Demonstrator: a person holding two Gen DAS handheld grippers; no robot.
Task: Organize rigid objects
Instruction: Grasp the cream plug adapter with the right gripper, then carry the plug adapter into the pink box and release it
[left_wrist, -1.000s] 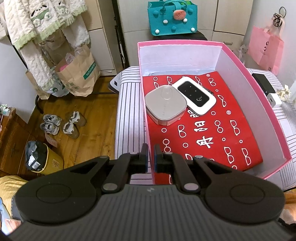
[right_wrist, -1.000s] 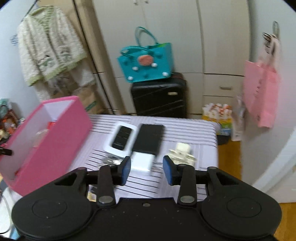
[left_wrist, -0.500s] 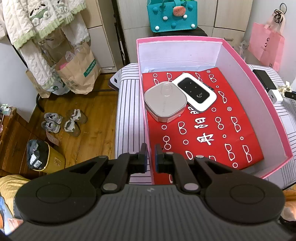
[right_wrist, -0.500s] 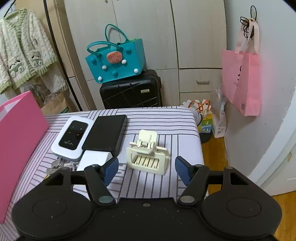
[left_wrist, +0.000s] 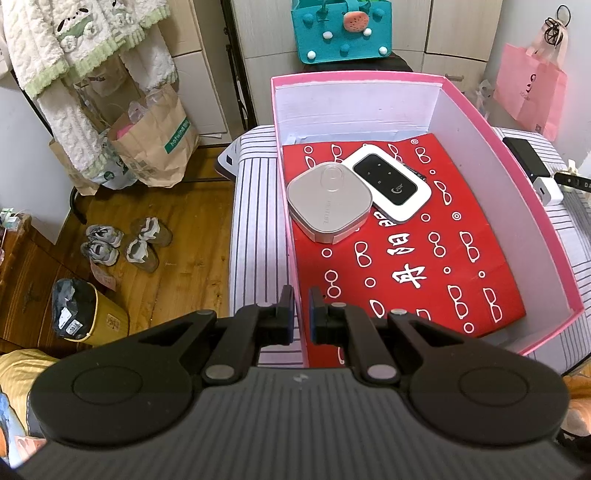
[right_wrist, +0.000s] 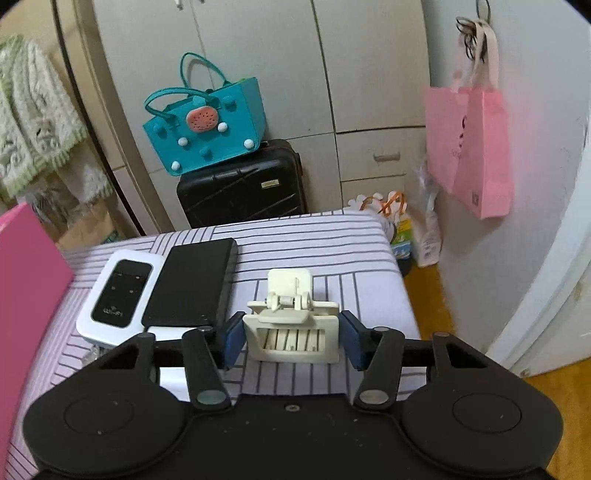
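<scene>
- Right now the left hand-held gripper (left_wrist: 301, 310) is pinching the near wall of the pink box (left_wrist: 495, 136), clenched on it.
- Inside, a silver square device (left_wrist: 328, 203) is lying beside a white router (left_wrist: 388, 181).
- The right hand-held gripper (right_wrist: 291, 338) is straddling the cream clip holder (right_wrist: 293, 325) on the striped table (right_wrist: 332, 240), jaws spread and released.

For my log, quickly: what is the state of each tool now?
Left tool: closed on the pink box wall.
Right tool: open around the cream clip, not gripping yet.
</scene>
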